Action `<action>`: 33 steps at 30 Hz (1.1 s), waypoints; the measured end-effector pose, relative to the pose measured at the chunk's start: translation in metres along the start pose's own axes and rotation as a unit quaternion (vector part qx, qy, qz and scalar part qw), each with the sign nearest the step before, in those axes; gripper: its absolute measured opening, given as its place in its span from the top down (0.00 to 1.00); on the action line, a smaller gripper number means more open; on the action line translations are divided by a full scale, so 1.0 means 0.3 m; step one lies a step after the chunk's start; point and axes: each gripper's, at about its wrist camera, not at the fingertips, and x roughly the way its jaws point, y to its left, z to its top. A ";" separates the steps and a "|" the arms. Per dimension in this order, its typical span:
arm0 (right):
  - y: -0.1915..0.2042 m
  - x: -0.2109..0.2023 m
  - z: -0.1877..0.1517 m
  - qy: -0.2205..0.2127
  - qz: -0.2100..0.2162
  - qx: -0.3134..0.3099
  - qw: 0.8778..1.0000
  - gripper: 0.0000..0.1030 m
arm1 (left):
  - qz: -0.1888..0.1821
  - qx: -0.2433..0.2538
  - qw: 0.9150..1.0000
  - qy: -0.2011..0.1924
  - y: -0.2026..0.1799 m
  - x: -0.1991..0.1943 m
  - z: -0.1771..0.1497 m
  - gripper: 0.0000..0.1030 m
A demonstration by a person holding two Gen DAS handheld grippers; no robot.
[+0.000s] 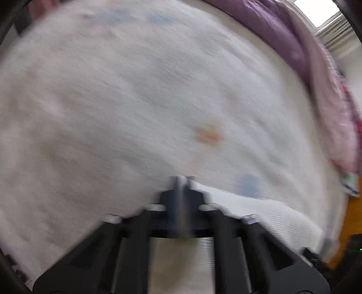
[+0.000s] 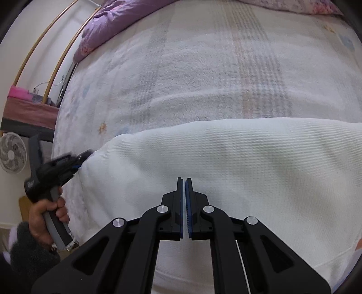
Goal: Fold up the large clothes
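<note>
A white waffle-knit garment [image 2: 237,158] lies spread across the bed in the right wrist view. My right gripper [image 2: 184,181] hovers over its middle with its jaws shut and nothing between them. My left gripper [image 1: 182,178] is shut on the garment's edge [image 1: 255,207]; the left wrist view is blurred by motion. The left gripper also shows in the right wrist view [image 2: 84,156], pinching the garment's left corner.
A white fleecy blanket [image 2: 203,74] with faint stripes covers the bed. A purple duvet [image 2: 117,20] lies bunched at the far side, and it also shows in the left wrist view [image 1: 282,34]. A white fan [image 2: 12,152] stands on the floor at left.
</note>
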 end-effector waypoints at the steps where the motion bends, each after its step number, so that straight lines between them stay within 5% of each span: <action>1: -0.003 0.019 0.011 0.003 -0.006 0.003 1.000 0.96 | -0.008 -0.023 1.000 0.011 0.045 0.002 -0.013 1.00; 2: -0.004 0.032 0.018 0.007 -0.010 0.003 1.000 0.96 | -0.038 -0.060 0.997 0.029 0.097 0.005 -0.019 1.00; 4: 0.004 0.033 0.027 0.001 -0.017 -0.001 1.000 0.96 | -0.057 -0.054 0.997 0.010 0.104 -0.042 -0.045 0.98; 6: 0.025 0.025 0.035 -0.009 -0.019 -0.003 1.000 0.96 | -0.083 -0.016 0.996 0.006 0.081 -0.102 -0.088 0.82; 9: 0.053 0.038 0.038 -0.009 -0.043 -0.007 0.999 0.96 | -0.145 -0.022 0.989 -0.005 0.063 -0.196 -0.207 0.60; 12: 0.051 0.077 0.040 -0.008 -0.073 -0.002 0.997 1.00 | -0.151 0.007 0.988 0.025 0.036 -0.201 -0.339 0.43; 16: 0.023 0.170 0.031 0.007 -0.106 0.008 0.994 1.00 | -0.120 0.008 0.990 0.066 0.067 -0.150 -0.504 0.43; 21: 0.045 0.141 -0.035 0.011 -0.137 0.013 0.990 1.00 | -0.121 0.022 0.990 0.062 0.107 -0.173 -0.614 0.43; 28: 0.032 0.079 -0.354 0.036 -0.128 0.031 0.991 1.00 | -0.115 0.020 0.991 0.064 0.169 -0.184 -0.703 0.43; 33: -0.007 0.045 -0.419 0.014 -0.104 0.053 0.993 1.00 | -0.135 -0.050 0.986 0.084 0.299 -0.219 -0.756 0.39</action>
